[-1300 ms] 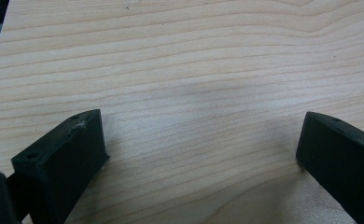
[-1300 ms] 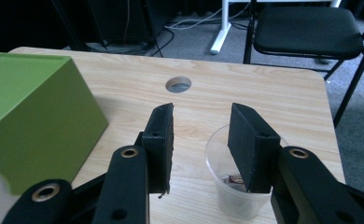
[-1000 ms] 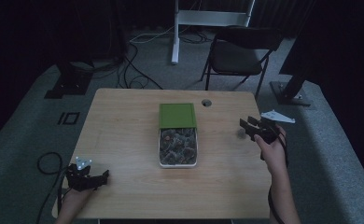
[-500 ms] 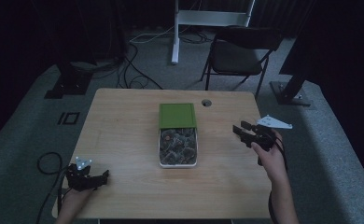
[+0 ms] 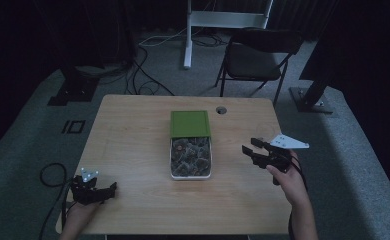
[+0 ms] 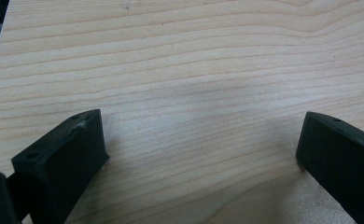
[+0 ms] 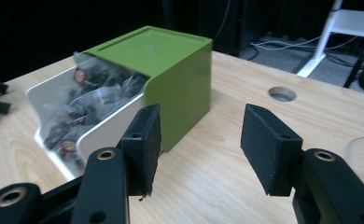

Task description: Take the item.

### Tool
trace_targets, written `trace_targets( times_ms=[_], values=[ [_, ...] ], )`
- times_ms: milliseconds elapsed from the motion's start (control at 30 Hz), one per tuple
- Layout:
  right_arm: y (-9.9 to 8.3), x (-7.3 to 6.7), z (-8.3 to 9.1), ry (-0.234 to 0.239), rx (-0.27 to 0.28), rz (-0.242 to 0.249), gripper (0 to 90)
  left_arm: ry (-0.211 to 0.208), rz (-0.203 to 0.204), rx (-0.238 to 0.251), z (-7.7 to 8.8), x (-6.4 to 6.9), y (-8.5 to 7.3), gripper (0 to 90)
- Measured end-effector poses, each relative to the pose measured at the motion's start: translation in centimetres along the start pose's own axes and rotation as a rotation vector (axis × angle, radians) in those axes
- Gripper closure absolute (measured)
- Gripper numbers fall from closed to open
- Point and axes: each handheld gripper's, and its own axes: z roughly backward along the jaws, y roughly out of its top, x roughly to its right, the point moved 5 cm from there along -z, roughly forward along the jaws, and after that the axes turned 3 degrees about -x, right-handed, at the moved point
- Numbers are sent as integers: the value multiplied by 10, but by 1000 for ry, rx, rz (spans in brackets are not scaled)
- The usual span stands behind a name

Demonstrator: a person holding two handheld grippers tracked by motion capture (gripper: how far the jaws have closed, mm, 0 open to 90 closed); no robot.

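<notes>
Approaching box (image 5: pixel 190 145) mid-counter (image 5: pixel 133 130), right gripper (image 5: pixel 255 150) has moved closer than second ago, jaws just opening, nothing between them. Green lid (image 7: pixel 171 70) half covers white tray of packets. Left gripper (image 5: pixel 95 189) idle, jaws released. Likely lid grasp next.

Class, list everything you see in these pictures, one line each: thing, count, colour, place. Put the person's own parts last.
Rectangular white box: one, white, middle of the table, filled with small dark packets.
Green sliding lid: one, green, over the box's far half.
Small dark packets: many, dark grey, in the box's open half.
Wooden table: one, pale wood, centre of the high view.
Round cable hole: one, far side of the table.
Folding chair: one, black, behind the table.
White stand: one, on the floor at the back.
Left hand-held gripper: one, black, near left table corner, open, empty.
Right hand-held gripper: one, black, right of the box, open, empty.
</notes>
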Motion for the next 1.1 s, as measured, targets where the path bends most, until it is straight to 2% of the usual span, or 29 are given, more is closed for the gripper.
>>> trace_targets(
  times_ms=[267, 400, 800, 967, 1100],
  values=[
    [-12, -9, 0, 74, -3, 14, 449, 0, 0, 0, 0, 0, 0, 20],
    [-16, -10, 1, 80, -4, 15, 446, 0, 0, 0, 0, 0, 0, 20],
    [-43, -20, -2, 152, -69, 60, 407, 0, -1, 0, 0, 0, 0, 20],
    [-57, -20, -5, 161, -87, 49, 399, 0, -1, -1, 0, 0, 0, 20],
    [-71, -21, -8, 169, -126, 64, 388, 1, -1, 0, 0, 0, 0, 19]
  ],
)
